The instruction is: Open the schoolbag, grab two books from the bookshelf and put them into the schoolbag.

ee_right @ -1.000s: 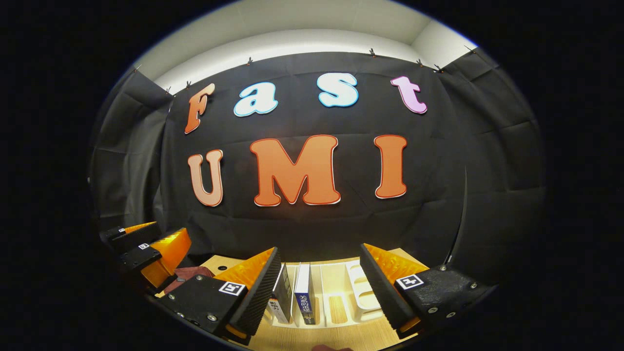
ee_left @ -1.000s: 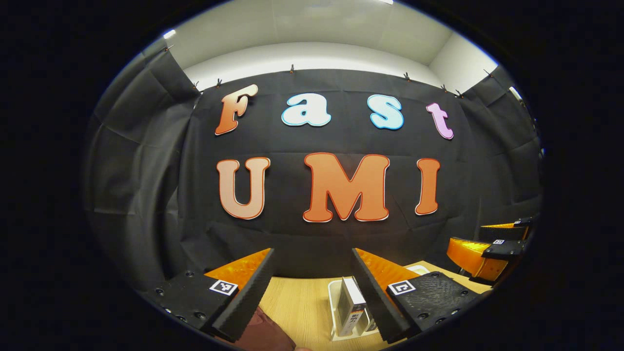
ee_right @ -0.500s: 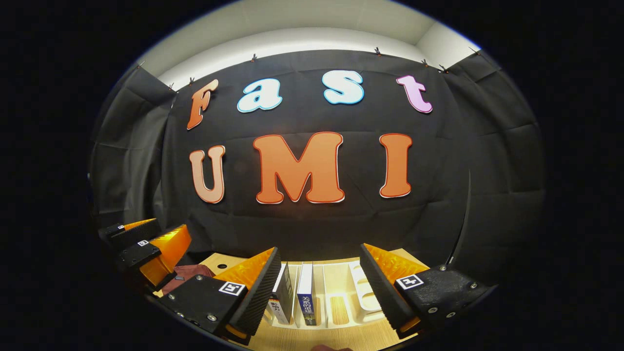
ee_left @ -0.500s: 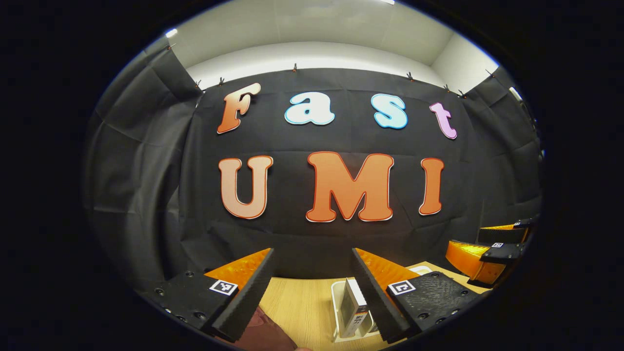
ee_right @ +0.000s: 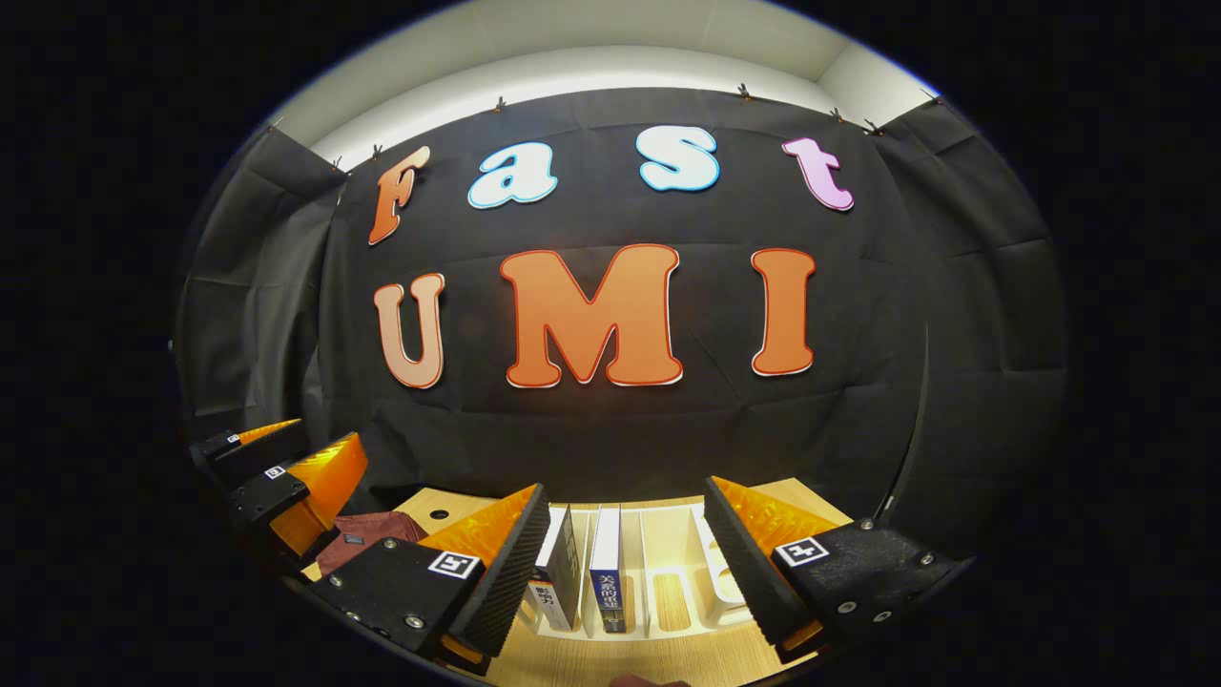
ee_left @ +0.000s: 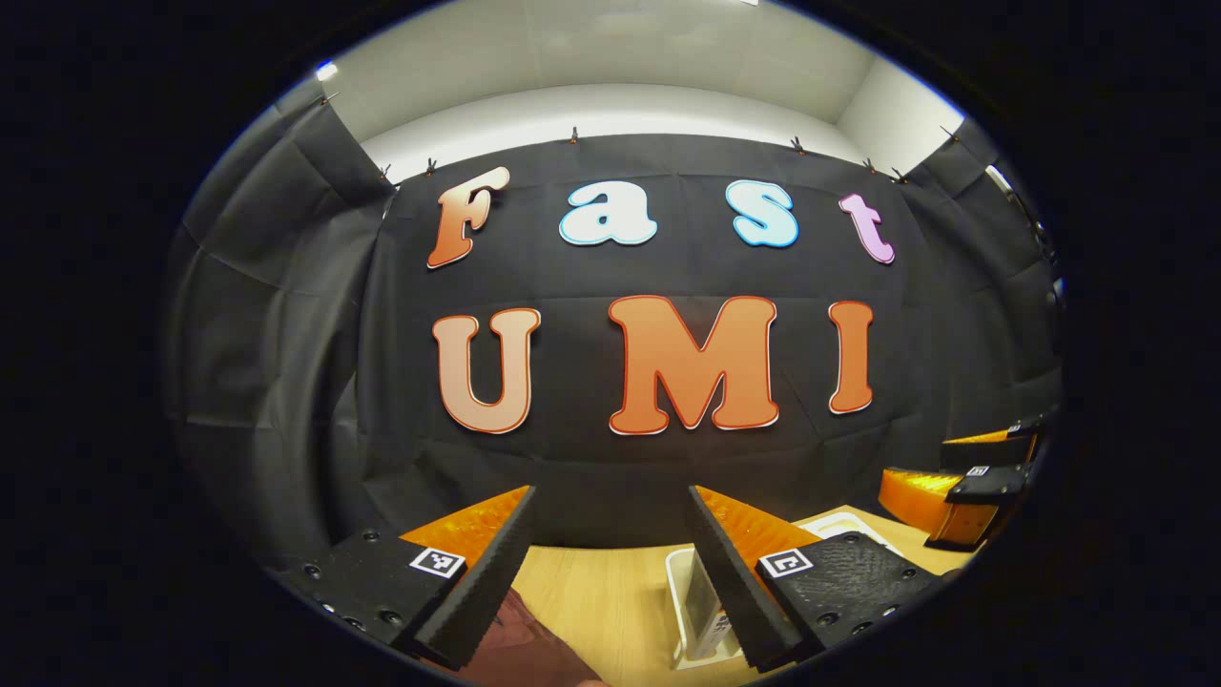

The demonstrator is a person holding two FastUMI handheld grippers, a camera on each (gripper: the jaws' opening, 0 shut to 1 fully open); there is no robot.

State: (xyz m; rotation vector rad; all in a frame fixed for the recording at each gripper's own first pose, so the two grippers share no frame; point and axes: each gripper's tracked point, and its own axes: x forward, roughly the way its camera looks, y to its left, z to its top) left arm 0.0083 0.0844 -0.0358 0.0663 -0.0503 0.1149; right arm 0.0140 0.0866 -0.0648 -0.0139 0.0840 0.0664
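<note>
Two books [ee_right: 606,571] stand upright in a white bookshelf rack [ee_right: 668,582] on the wooden table, seen between the fingers of my open right gripper [ee_right: 625,563]. A dark red schoolbag [ee_right: 367,530] lies to the rack's left. My left gripper [ee_left: 610,563] is open and empty, held above the table; the schoolbag [ee_left: 520,649] peeks out beneath its left finger and the rack with a book [ee_left: 701,606] sits by its right finger. Each gripper appears at the edge of the other's view: the right gripper [ee_left: 973,477], the left gripper [ee_right: 281,472].
Black cloth walls close the booth behind and at both sides. The light wooden table [ee_left: 596,592] runs to the back wall. The rack has open slots [ee_right: 720,563] to the right of the books. A small round hole [ee_right: 437,516] is in the tabletop near the schoolbag.
Both views have tilted down and shifted slightly; the rack and books show a little more in the right gripper view. Both grippers stay open and empty.
</note>
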